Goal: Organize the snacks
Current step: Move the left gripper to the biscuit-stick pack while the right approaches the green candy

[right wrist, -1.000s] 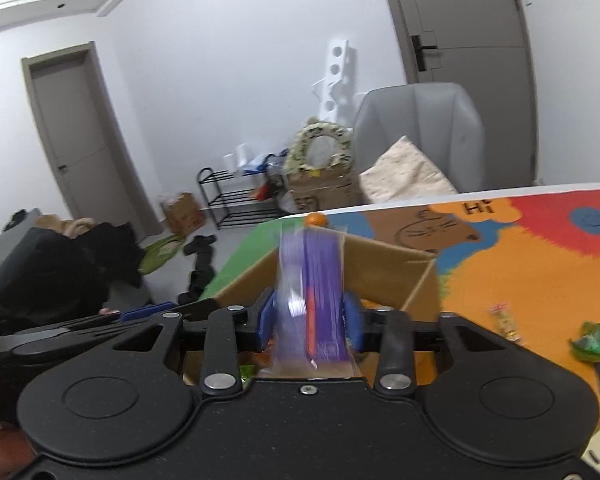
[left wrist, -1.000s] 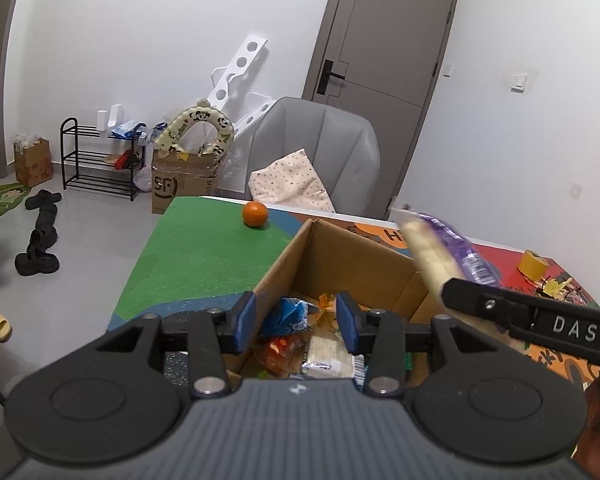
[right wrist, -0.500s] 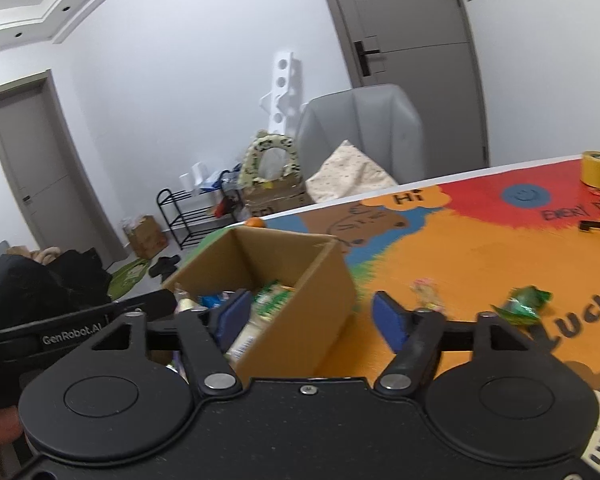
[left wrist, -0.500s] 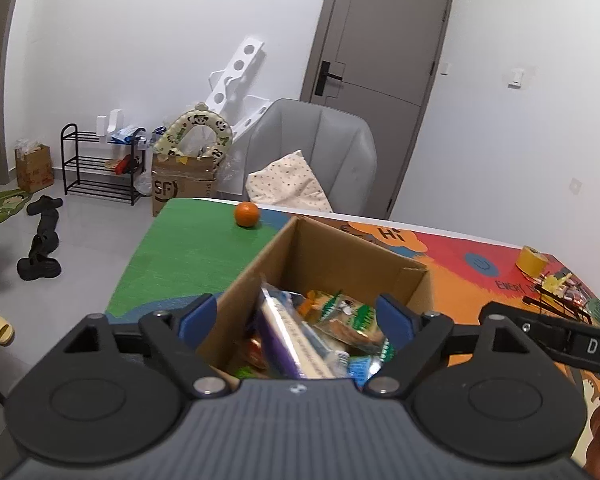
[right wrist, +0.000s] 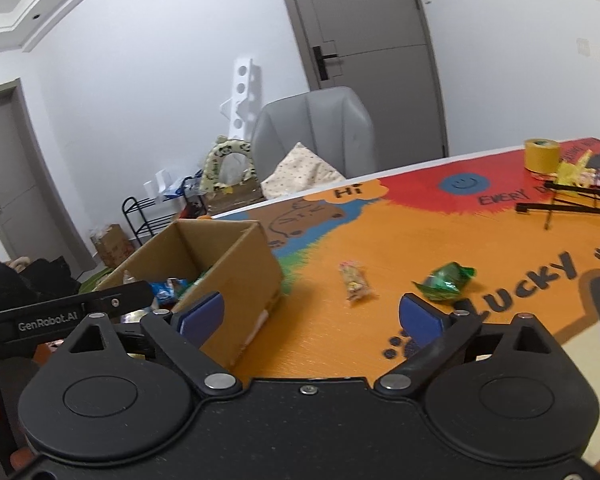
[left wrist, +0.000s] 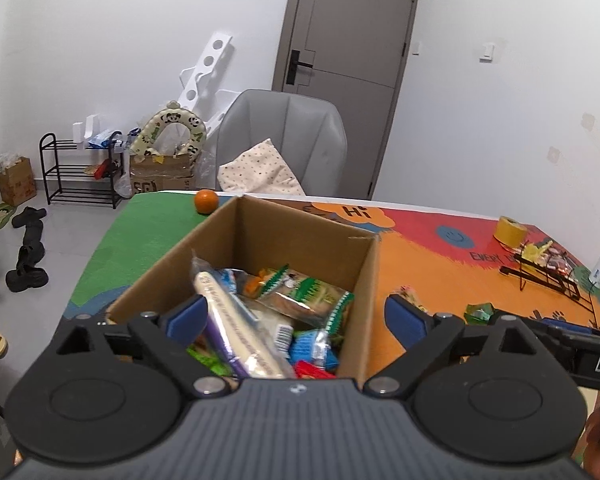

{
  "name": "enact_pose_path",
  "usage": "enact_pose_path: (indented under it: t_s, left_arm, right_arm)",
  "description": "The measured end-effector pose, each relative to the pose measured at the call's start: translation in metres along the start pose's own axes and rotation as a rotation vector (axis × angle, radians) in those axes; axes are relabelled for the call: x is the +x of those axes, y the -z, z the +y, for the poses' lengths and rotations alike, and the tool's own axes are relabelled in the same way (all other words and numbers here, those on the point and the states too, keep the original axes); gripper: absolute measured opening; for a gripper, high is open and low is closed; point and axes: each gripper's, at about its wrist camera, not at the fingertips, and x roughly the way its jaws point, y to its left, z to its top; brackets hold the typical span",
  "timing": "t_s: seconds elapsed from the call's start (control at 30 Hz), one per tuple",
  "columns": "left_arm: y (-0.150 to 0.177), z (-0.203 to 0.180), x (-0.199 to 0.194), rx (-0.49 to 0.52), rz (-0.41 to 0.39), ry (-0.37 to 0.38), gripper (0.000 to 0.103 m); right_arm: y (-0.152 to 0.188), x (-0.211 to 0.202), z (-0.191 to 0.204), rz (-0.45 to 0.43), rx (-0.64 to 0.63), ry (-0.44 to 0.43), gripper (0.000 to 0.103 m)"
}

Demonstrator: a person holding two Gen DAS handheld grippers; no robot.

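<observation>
Both tools are opening with nothing between their fingers — the long purple-edged packet (left wrist: 236, 328) the right tool (right wrist: 310, 314) pinched a second ago now lies in the box (left wrist: 260, 236), leaving the left tool (left wrist: 296, 316) free and two snacks (right wrist: 356, 282) on the tabletop (right wrist: 380, 248).

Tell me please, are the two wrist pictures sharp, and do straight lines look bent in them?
Left wrist view: mostly sharp; the snacks in the cardboard box read clearly, and the door leans from fisheye distortion. Right wrist view: softer, with slight motion blur on the small snack packet and the table's print; the ceiling edge curves strongly.
</observation>
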Motion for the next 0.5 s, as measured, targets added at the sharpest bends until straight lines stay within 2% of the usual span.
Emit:
enact_pose_path:
  t_s: [0.5]
  left_arm:
    - [0.006,-0.046,0.006,0.058,0.013,0.053,0.095]
  right_arm:
    - [0.009,-0.017,-0.048,-0.016,0.063,0.07,0.102]
